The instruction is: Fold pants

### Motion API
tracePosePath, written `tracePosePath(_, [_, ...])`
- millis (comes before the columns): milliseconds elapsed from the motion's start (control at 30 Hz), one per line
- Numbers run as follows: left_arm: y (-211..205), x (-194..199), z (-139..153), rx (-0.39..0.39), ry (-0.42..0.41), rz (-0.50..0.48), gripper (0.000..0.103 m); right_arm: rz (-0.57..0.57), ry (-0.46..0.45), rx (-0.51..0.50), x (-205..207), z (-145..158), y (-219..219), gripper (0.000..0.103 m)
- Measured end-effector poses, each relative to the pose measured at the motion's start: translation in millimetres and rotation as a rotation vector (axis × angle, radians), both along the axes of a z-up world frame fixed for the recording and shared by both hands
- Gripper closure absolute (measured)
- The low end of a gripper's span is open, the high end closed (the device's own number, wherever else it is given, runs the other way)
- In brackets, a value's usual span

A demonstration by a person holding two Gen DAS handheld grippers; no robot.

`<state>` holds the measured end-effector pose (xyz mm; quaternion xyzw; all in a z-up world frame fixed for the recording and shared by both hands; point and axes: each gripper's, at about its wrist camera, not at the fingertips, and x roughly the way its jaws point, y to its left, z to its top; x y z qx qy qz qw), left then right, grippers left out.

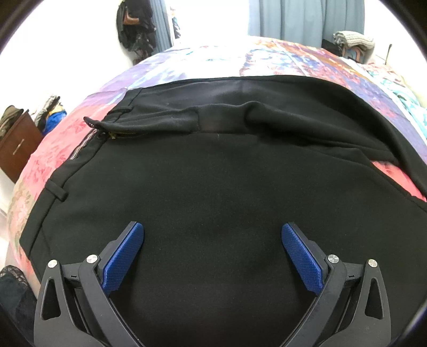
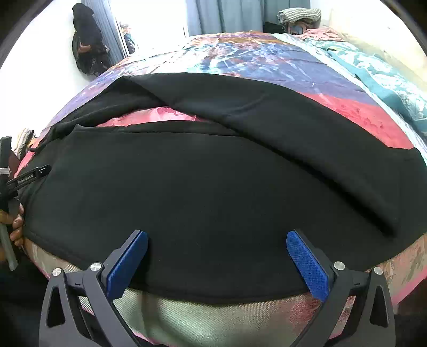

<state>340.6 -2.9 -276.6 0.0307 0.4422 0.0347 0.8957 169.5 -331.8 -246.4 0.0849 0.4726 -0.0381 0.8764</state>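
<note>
Black pants (image 1: 213, 173) lie spread on a patchwork bedspread (image 1: 80, 128). In the left wrist view the waistband with its zip (image 1: 117, 134) and a belt loop (image 1: 57, 190) sits at the left, and my left gripper (image 1: 212, 232) hovers open over the seat cloth with nothing between its blue pads (image 1: 124, 256). In the right wrist view the pants (image 2: 213, 186) show two legs, the far one crossing slantwise over the near one. My right gripper (image 2: 217, 240) stands open above the near leg's edge, pads (image 2: 308, 263) wide apart and free of cloth.
The bed's near edge (image 2: 208, 323) lies just under the right gripper. A hand holding the other gripper (image 2: 16, 221) shows at the left. A wooden cabinet (image 1: 18, 149) stands left of the bed. Curtains (image 1: 307, 18), hanging dark clothes (image 1: 136, 24) and folded textiles (image 2: 299, 13) are at the far side.
</note>
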Motion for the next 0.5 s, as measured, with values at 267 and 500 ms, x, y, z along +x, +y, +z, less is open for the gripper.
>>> tracePosePath(267, [0, 0, 0, -0.001, 0.001, 0.000, 0.000, -0.057, -0.009, 0.035, -3, 4, -5, 0.000])
tracePosePath(500, [1, -5, -1, -0.004, -0.018, 0.001, 0.000, -0.362, -0.261, 0.474, -46, 13, -92, 0.000])
